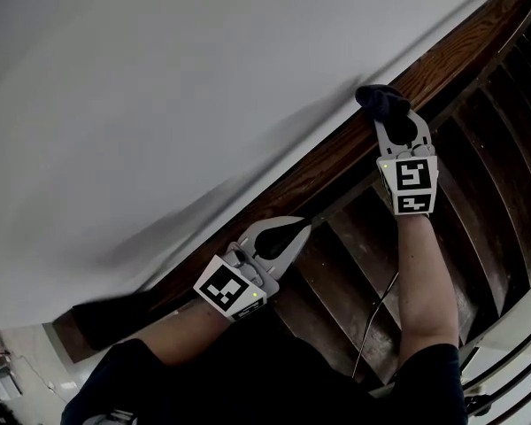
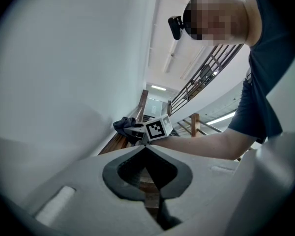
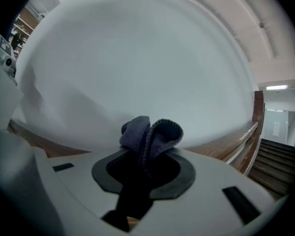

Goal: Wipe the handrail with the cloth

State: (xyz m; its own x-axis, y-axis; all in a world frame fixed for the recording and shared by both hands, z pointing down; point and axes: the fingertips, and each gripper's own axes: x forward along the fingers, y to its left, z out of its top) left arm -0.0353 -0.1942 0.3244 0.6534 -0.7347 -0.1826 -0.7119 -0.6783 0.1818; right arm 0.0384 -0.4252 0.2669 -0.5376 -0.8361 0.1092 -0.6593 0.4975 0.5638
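The cloth, a dark bunched rag, sits on the top face of the handrail toward its upper end. It is pinched in the right gripper, whose jaws are clamped on a fold, so that a loop of fabric stands out past the tips toward the white wall. The rail's long axis runs on a slant, from low at the person's left to high at the right, with the wall along its far edge and the dark wooden stairs on the near side. The right gripper crosses that axis, reaching in from the stair side with the right forearm stretched almost straight. Any stroke would therefore have to travel sideways to the jaws, up or down the wood, and much more bare rail lies below the rag than above it. The left gripper is lower down the same rail, well apart from the rag, with its jaws together on nothing and its tips just beside the rail's near edge. The left arm is bent close to the body. The right hand is plainly the one placed to wipe.
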